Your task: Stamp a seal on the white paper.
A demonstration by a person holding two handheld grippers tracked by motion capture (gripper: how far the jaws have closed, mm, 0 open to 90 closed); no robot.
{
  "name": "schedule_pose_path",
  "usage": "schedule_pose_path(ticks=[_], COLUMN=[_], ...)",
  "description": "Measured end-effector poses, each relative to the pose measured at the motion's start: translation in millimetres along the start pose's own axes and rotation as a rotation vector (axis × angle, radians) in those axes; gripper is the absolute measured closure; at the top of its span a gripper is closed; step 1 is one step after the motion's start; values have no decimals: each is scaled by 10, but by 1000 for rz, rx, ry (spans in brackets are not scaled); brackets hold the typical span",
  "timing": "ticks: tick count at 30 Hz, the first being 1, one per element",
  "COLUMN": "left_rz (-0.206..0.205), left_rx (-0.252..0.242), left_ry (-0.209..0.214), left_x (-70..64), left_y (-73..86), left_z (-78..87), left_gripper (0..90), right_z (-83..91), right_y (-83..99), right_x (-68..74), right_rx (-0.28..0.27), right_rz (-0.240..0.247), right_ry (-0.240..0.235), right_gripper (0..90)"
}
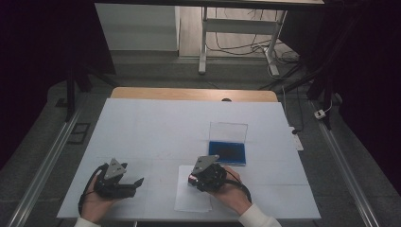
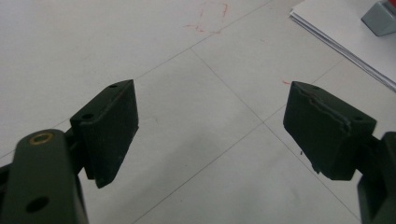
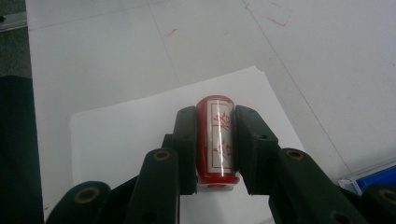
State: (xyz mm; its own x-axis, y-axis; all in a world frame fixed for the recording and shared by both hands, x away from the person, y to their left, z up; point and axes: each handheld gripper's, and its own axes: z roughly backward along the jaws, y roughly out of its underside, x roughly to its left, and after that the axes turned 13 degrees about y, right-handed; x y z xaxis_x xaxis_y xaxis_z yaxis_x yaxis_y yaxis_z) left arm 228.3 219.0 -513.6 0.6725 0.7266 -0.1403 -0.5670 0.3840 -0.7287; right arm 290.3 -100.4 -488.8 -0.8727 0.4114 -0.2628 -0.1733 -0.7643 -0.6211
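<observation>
My right gripper point(image 3: 215, 116) is shut on a red cylindrical stamp point(image 3: 217, 149) with a white label of red characters. It holds the stamp just above a small stack of white paper point(image 3: 126, 135). In the high view the right gripper point(image 1: 193, 179) is over that paper stack point(image 1: 189, 198) near the table's front edge. A blue ink pad case point(image 1: 228, 151) lies just behind it with its clear lid point(image 1: 228, 131) standing up. My left gripper point(image 1: 137, 182) rests at the front left; its jaws stand wide apart with nothing between them point(image 2: 210, 135).
The table has a white cover point(image 1: 156, 127) with faint lines and red marks. In the left gripper view, the paper stack's corner point(image 2: 341, 28) and a grey and red object point(image 2: 380, 16) show at the top right. Beyond the table is a desk frame point(image 1: 236, 28) with cables.
</observation>
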Motion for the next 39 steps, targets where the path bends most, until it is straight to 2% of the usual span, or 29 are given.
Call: schedule_pose_path(ticks=[16,33,39], left_rz=[-2,-1,-1], left_rx=[10,14,18], left_ry=[0,0,1], left_x=[0,-4,-4], left_y=[4,8,9], left_z=[-16,-26,-32], left_gripper=[186,186,186], right_z=[-26,-36,-56], right_y=[27,9,2], right_x=[-24,-26,-16], right_rx=[-9,14,43], right_rz=[-13,-5,-5], right_ry=[-12,-13,-10], right_gripper=[697,701,702])
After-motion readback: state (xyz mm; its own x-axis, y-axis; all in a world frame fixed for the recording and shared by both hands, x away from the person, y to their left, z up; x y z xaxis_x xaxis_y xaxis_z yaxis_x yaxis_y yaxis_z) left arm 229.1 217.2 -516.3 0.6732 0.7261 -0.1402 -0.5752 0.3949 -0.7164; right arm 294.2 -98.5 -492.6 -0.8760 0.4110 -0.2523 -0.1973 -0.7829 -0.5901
